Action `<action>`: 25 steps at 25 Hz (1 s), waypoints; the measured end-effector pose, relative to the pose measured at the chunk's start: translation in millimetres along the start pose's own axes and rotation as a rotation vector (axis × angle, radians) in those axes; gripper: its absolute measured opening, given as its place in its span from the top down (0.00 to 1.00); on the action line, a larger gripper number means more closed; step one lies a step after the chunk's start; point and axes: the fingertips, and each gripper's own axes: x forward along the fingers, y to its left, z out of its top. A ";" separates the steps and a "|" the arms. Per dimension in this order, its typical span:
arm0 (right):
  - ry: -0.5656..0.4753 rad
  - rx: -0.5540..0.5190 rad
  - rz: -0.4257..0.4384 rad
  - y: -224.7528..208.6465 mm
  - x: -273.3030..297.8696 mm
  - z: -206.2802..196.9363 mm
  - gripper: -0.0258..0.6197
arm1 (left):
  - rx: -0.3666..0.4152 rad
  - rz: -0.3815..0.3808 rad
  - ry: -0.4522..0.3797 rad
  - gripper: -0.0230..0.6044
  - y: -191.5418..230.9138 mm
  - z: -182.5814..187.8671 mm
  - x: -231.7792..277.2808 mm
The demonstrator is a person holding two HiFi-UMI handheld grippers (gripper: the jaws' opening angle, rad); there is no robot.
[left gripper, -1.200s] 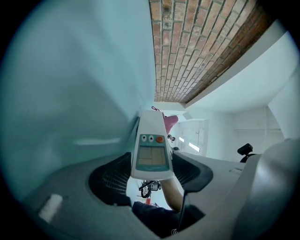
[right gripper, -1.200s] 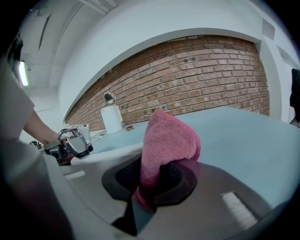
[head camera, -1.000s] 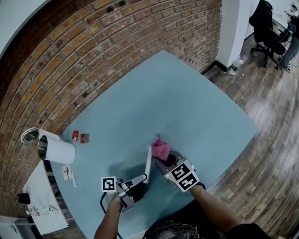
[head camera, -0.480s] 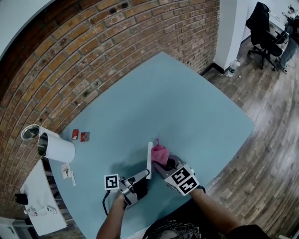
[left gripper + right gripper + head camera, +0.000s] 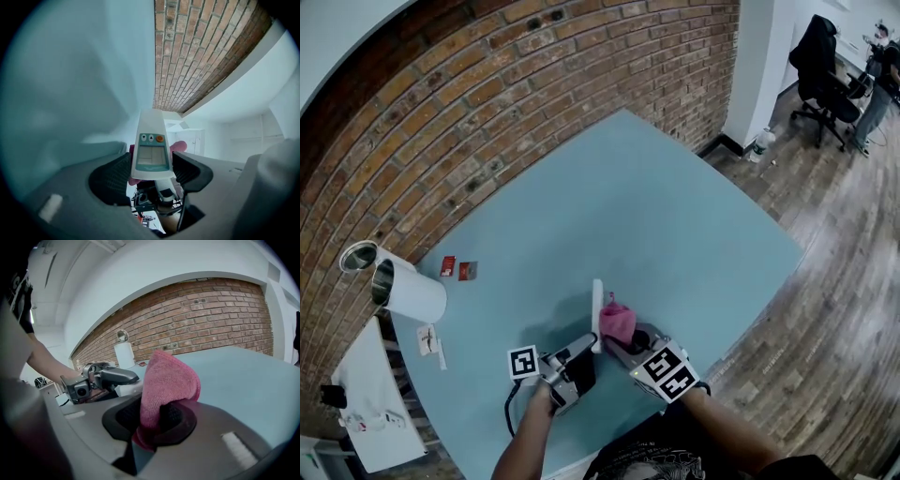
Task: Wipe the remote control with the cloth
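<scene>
While left gripper [image 5: 151, 169] clamps remote control [image 5: 151, 143], right gripper [image 5: 153, 420] pinches cloth [image 5: 166, 378]; white canister [image 5: 417, 298] contents indiscernible.

Your right gripper [image 5: 152, 420] has its jaws clamped on the pink cloth [image 5: 166, 380], which stands up from between them in a rounded fold. To its left, your left gripper [image 5: 101, 378] points toward the cloth; the pale sliver beside the cloth's edge may be the remote control [image 5: 129, 390]. Behind lie the blue table [image 5: 243, 376], a white cylinder [image 5: 124, 355] and the brick wall [image 5: 197, 319].
</scene>
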 end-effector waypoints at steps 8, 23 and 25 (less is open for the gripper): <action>0.004 -0.010 0.010 18.2 -14.0 -9.3 0.86 | -0.004 -0.001 -0.056 0.52 1.2 5.3 5.0; 0.018 -0.043 0.054 52.7 -11.3 -11.1 0.86 | -0.027 0.000 -0.122 0.52 0.6 13.9 8.8; 0.022 -0.047 0.069 56.4 -9.4 -10.9 0.86 | -0.027 0.003 -0.111 0.52 0.6 13.4 7.6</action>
